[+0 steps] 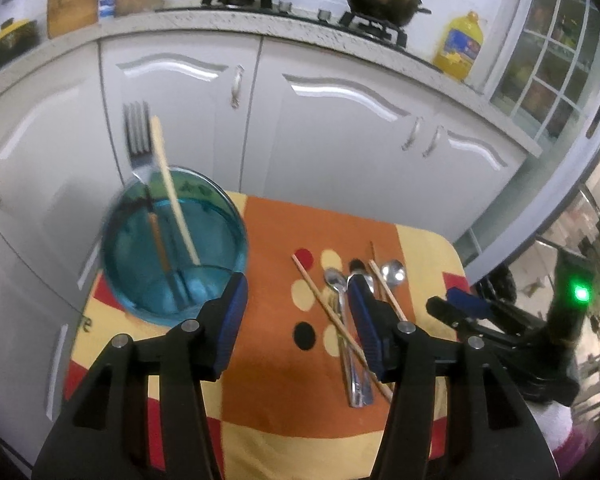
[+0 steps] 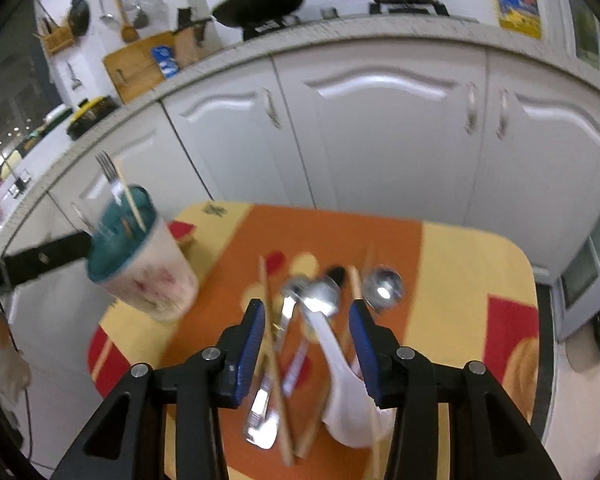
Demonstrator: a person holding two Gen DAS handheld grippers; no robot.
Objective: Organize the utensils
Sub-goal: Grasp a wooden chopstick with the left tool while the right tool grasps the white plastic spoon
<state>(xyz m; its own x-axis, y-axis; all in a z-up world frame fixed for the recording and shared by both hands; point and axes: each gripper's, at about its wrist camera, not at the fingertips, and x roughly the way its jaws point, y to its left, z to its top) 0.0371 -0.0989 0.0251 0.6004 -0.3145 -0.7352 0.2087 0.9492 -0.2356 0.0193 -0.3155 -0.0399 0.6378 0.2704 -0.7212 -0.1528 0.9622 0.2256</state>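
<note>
In the left wrist view, the left gripper (image 1: 296,304) hung over the table (image 1: 268,360), its blue-padded jaws apart with nothing between them. A cup (image 1: 176,248) with a glossy teal inside stood near the table's far left corner, just beyond the left finger. A steel fork (image 1: 140,140) stood in it, tines up, and a pale wooden chopstick (image 1: 174,196) leaned beside the fork, its upper end tipped toward the cabinets. Toward the table's middle lay a loose pile: two steel spoons (image 1: 336,280) with bowls toward the far edge, and thin chopsticks (image 1: 332,308) running diagonally from far left to near right. The right gripper (image 1: 466,304) showed by the right edge.

In the right wrist view, the right gripper (image 2: 308,320) hovered above the pile, jaws apart and gripping nothing. Between the fingers lay a smooth white ceramic spoon (image 2: 344,400), handle toward the far edge, among blurred steel spoons (image 2: 320,296) whose long axes ran near to far. The cup (image 2: 144,264), white outside with a reddish print, stood at the left edge, tilted in this view.
</note>
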